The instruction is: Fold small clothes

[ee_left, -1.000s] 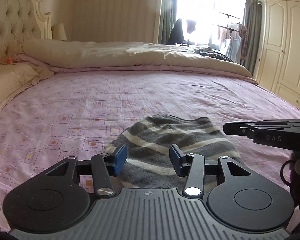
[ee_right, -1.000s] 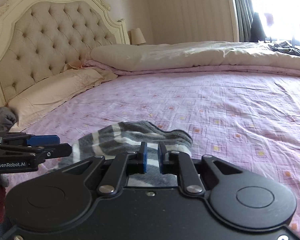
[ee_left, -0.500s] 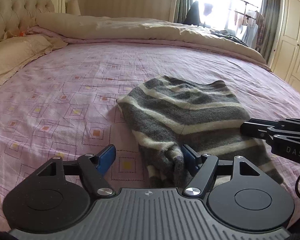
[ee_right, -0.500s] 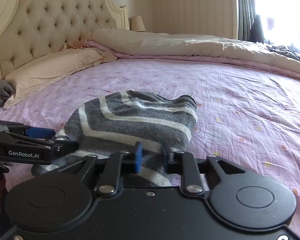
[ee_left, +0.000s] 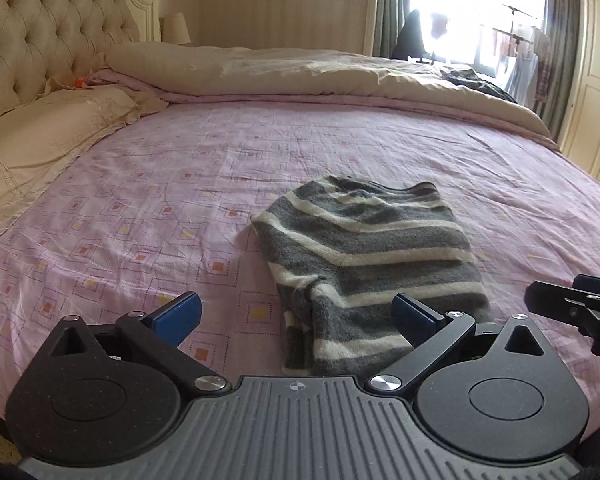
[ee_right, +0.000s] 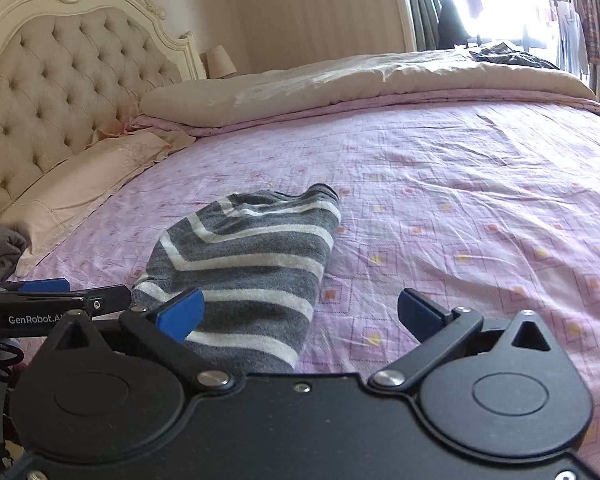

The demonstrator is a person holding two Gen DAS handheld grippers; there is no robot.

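Striped knit garment (ee_left: 370, 256) — soft, light and limp, lying folded on the pink bedsheet (ee_left: 148, 208) — is best pinched at its near corners; both the left gripper (ee_left: 296, 314) and right gripper (ee_right: 300, 310) have just been opened wide, nothing held.

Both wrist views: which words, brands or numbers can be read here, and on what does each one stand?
"GenRobot.A", cut off after that by the right gripper's body: on the side of the left gripper, seen in the right wrist view.
Right gripper, at the edge of the left wrist view: no lettering shows.
Striped garment and bedsheet: no text, only stripes and printed squares.
Nothing else readable.
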